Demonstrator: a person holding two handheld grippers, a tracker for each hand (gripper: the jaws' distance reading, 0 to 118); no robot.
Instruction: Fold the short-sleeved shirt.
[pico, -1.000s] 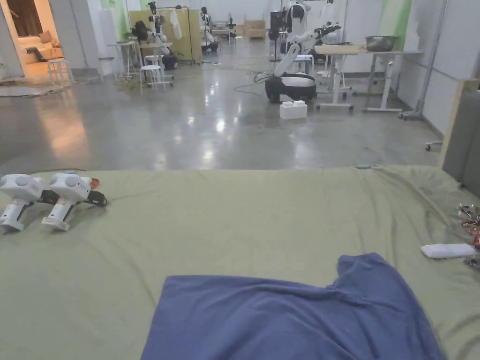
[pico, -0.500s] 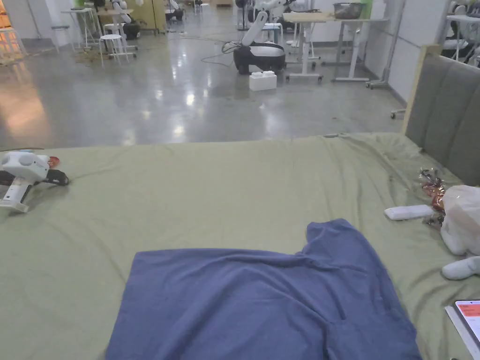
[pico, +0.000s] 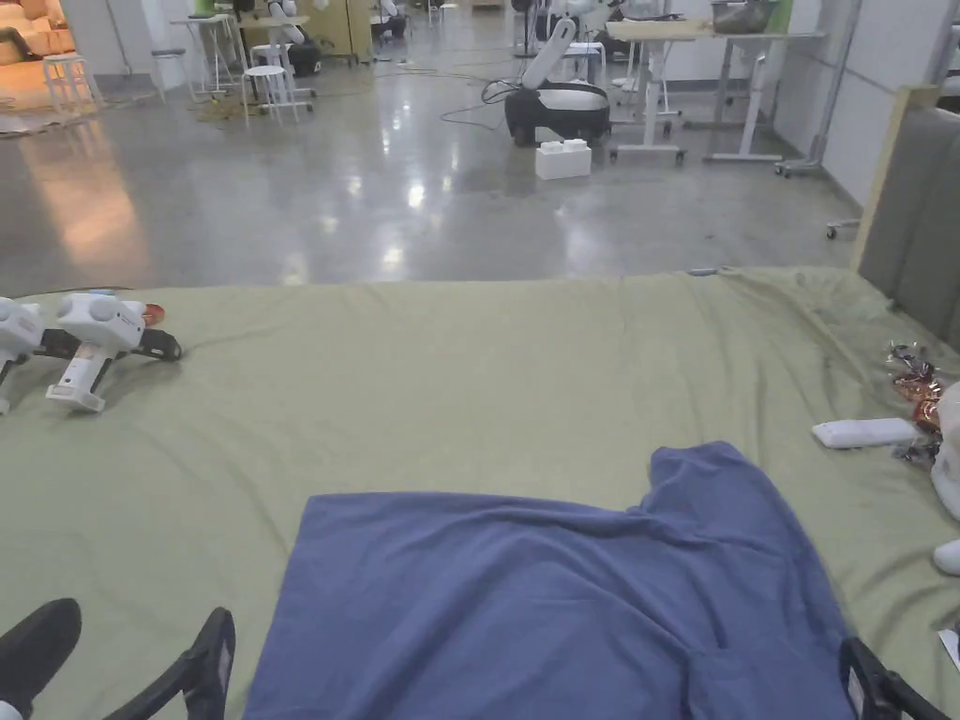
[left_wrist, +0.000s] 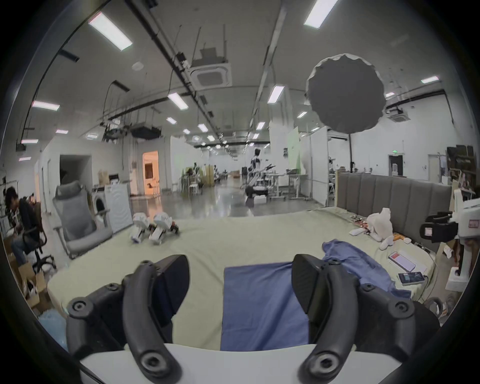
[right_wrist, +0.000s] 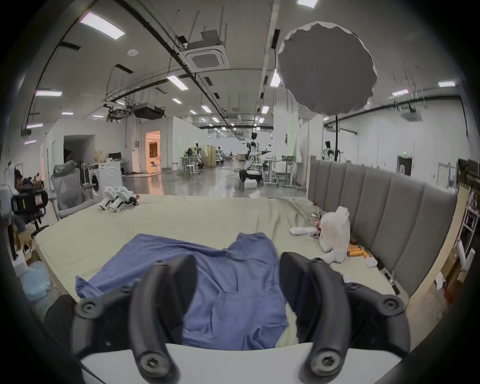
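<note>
A blue short-sleeved shirt (pico: 562, 600) lies spread on the green bed sheet (pico: 469, 375), with one sleeve (pico: 703, 478) pointing away from me. My left gripper (left_wrist: 240, 272) hovers open over the shirt's left edge (left_wrist: 259, 298), jaws wide apart and holding nothing. One of its fingers (pico: 214, 661) shows at the bottom left of the head view. My right gripper (right_wrist: 237, 270) hangs open above the shirt's right part (right_wrist: 233, 285), also holding nothing. One of its fingers (pico: 858, 680) shows at the bottom right of the head view.
Two spare white grippers (pico: 89, 347) lie at the sheet's far left. At the right are a white remote (pico: 862, 432), shiny wrappers (pico: 914, 375), a plush toy (right_wrist: 333, 233) and a padded grey headboard (pico: 914, 216). Flat devices (left_wrist: 401, 261) lie near the right edge.
The head camera has tilted and shifted. Fingers of both grippers have come into the bottom corners of the head view. The shirt lies as before.
</note>
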